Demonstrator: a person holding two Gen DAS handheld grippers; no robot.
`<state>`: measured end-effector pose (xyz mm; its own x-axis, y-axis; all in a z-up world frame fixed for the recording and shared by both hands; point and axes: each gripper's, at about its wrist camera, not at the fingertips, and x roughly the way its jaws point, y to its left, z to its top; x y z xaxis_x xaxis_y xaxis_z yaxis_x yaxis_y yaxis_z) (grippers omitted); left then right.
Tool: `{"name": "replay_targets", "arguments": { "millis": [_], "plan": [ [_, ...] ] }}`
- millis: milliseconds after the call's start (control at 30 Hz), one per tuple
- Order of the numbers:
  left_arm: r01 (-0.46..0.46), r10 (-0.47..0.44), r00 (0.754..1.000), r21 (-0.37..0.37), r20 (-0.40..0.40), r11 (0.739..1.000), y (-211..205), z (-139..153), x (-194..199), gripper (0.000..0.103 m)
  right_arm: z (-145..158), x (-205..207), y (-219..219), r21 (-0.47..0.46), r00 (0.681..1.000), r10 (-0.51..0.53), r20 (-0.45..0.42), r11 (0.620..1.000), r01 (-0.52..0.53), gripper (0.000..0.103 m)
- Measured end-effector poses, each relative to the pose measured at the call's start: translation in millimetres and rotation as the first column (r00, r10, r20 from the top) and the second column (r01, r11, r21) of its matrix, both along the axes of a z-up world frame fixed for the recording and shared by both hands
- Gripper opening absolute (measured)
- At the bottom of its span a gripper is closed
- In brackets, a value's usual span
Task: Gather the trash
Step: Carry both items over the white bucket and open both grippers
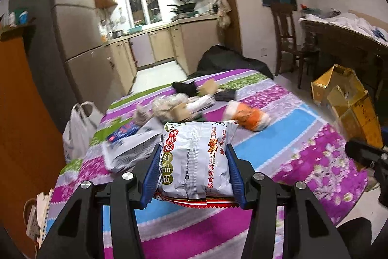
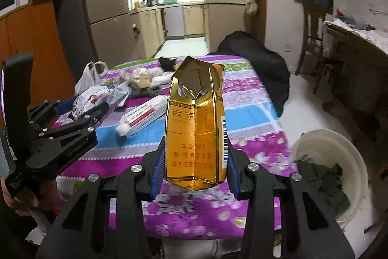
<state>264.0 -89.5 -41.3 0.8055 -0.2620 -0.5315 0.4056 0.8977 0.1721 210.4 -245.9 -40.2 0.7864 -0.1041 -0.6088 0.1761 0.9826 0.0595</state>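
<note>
My left gripper (image 1: 194, 152) is shut on a silver snack bag (image 1: 198, 176) with Chinese print, its blue pads (image 1: 152, 174) pressing both sides. The bag hangs above the table's near end. My right gripper (image 2: 196, 149) is shut on a crumpled gold cigarette pack (image 2: 194, 128), held upright with its torn top open. In the right wrist view the left gripper (image 2: 80, 111) shows at the left with the snack bag (image 2: 97, 98) in it. More trash lies on the table: an orange wrapper (image 1: 247, 117), crumpled paper (image 1: 169, 106) and a flat white box (image 2: 143, 118).
The table wears a purple, blue and green striped cloth (image 1: 278, 157). A white plastic bag (image 1: 77, 130) hangs at its left side. A white basin (image 2: 339, 145) with dark greens stands on the floor at the right. A yellow carton (image 1: 346, 98) and a dark chair (image 1: 288, 40) stand beyond.
</note>
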Motion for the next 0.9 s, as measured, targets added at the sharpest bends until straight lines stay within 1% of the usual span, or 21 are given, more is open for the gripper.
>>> {"name": "replay_targets", "arguments": {
  "millis": [100,167,267,300,367,433,500,533,567,600,667,700,767,833,867,900],
  "plan": [
    [0.061,-0.061,0.998,0.001,-0.008,0.998,-27,2,-4,0.052,13,-14,-30,0.007,0.998,-0.057,0.015,0.998,0.057,0.041],
    [0.120,-0.120,0.992,0.000,-0.031,0.993,-49,2,-5,0.052,25,-28,-62,0.002,0.992,-0.126,0.025,0.992,0.126,0.041],
    [0.223,-0.223,0.972,-0.002,-0.074,0.975,-89,2,-9,0.052,41,-51,-109,-0.010,0.972,-0.235,0.027,0.972,0.235,0.041],
    [0.256,-0.256,0.963,-0.005,-0.082,0.967,-104,2,-10,0.052,43,-55,-120,-0.024,0.964,-0.263,0.024,0.964,0.264,0.041],
    [0.312,-0.311,0.946,-0.002,-0.092,0.950,-132,1,-14,0.052,46,-68,-149,-0.078,0.940,-0.342,0.003,0.937,0.341,0.041],
    [0.379,-0.378,0.919,-0.009,-0.112,0.925,-162,-1,-20,0.053,44,-75,-173,-0.094,0.922,-0.385,-0.028,0.920,0.381,0.041],
    [0.465,-0.462,0.876,-0.016,-0.137,0.885,-197,-3,-27,0.052,38,-79,-193,-0.085,0.911,-0.407,-0.068,0.912,0.401,0.041],
    [0.490,-0.487,0.861,-0.016,-0.147,0.872,-209,-4,-30,0.052,34,-80,-204,-0.080,0.904,-0.417,-0.098,0.908,0.410,0.041],
    [0.531,-0.525,0.835,-0.012,-0.168,0.848,-228,-6,-33,0.053,30,-78,-210,-0.077,0.897,-0.424,-0.123,0.906,0.417,0.041],
    [0.553,-0.546,0.818,-0.011,-0.182,0.833,-240,-9,-33,0.052,25,-77,-216,-0.073,0.891,-0.428,-0.149,0.904,0.422,0.041],
    [0.616,-0.602,0.763,-0.017,-0.235,0.787,-272,-15,-35,0.052,17,-78,-231,-0.051,0.879,-0.429,-0.207,0.902,0.428,0.041],
    [0.631,-0.613,0.748,-0.014,-0.255,0.776,-284,-19,-34,0.052,13,-75,-239,-0.038,0.874,-0.426,-0.235,0.902,0.430,0.041],
    [0.675,-0.643,0.699,-0.010,-0.312,0.738,-308,-27,-34,0.052,6,-79,-251,-0.011,0.860,-0.422,-0.287,0.899,0.437,0.041],
    [0.709,-0.662,0.660,0.003,-0.355,0.705,-330,-36,-36,0.052,-1,-78,-263,0.005,0.843,-0.416,-0.341,0.896,0.444,0.041],
    [0.731,-0.675,0.633,0.005,-0.380,0.682,-337,-40,-36,0.052,-4,-77,-266,0.011,0.837,-0.410,-0.361,0.896,0.444,0.041],
    [0.743,-0.680,0.617,0.009,-0.396,0.669,-344,-44,-35,0.052,-7,-75,-271,0.025,0.833,-0.399,-0.382,0.897,0.441,0.041]
  ]
}}
